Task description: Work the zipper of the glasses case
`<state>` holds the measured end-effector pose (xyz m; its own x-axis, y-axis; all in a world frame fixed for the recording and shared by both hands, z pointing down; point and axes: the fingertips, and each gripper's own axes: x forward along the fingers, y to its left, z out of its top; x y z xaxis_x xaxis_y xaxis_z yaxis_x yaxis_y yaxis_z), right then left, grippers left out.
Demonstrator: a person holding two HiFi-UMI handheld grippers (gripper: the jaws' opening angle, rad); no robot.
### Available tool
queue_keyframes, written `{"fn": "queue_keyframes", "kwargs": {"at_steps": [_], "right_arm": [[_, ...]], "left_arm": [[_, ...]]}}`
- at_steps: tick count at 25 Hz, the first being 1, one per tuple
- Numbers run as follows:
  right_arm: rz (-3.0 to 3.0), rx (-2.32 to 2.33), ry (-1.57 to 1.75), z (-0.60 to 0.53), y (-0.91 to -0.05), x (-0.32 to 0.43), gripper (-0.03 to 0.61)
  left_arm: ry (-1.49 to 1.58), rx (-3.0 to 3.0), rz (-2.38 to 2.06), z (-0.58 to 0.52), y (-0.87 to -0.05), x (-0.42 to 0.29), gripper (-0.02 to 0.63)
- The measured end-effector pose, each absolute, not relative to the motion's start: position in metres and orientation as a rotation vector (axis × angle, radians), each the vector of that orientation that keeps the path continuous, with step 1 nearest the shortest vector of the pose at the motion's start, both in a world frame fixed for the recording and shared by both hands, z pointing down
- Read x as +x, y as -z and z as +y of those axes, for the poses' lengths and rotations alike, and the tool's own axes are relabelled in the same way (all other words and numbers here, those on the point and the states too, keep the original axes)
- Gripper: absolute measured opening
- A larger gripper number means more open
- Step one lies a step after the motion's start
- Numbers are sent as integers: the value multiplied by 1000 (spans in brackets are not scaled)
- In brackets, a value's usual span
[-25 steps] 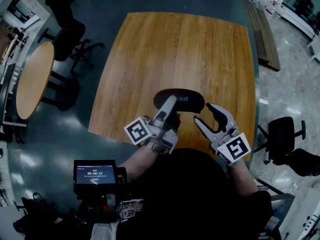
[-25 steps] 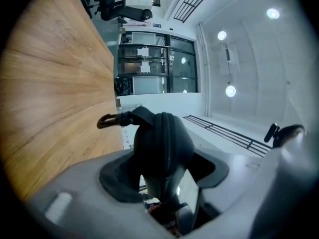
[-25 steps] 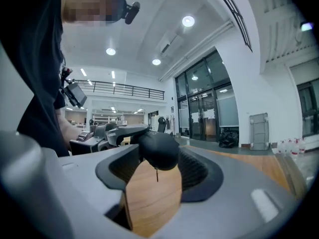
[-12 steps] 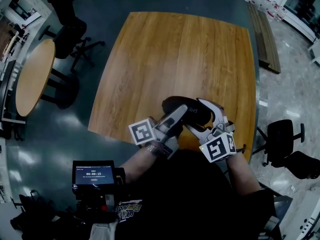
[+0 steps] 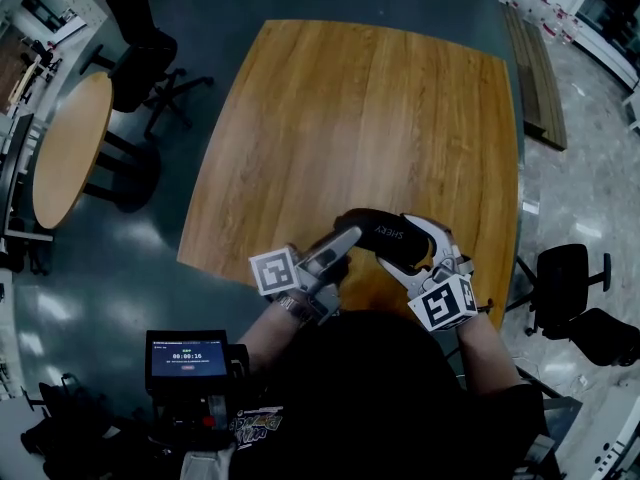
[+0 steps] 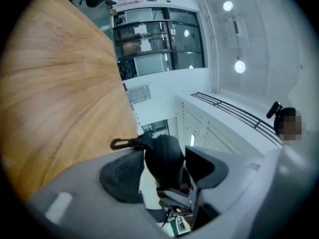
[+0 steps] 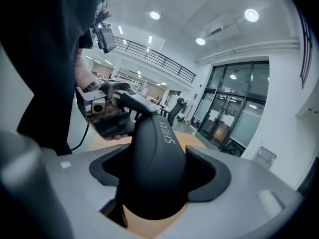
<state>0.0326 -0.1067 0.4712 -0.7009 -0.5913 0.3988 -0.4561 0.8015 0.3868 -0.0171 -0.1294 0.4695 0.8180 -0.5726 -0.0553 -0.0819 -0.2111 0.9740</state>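
Note:
The black glasses case hangs just above the near edge of the wooden table, held between both grippers. My left gripper comes in from the left and is shut on the case's left end. A small black zipper pull loop sticks out beside its left pad. My right gripper straddles the case's right end. Its jaws are closing and both pads touch the case's sides. The left gripper shows beyond the case in the right gripper view.
A round side table and a black office chair stand at the left. Another chair is at the right and a wooden bench at the far right. A small screen device sits at my chest.
My right gripper swung in from the right, where it stood apart, and closed round the case's right end. The case moved nearer and to the right with the left gripper.

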Motion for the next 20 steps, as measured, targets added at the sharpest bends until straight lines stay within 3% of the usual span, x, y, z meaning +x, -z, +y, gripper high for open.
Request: {"fn": "queue_keyframes", "kwargs": {"at_steps": [5,7,12,20], "right_arm": [[-2498,943,12,-143,-535,72,345],[-2483,967,-139,-162,-569,76,345],[-2375,865,-303,-195,-651,71,345],[-2310,615,-201,-211,-679,48,345]], "left_arm": [[364,1891,-660,-125,-494,-47,44],[212,2054,-665,-111,-501,-40,9],[-138,2261,-579,-61,-523,-10,0],[-169,2184,-604,-38,-540,-26,0]]}}
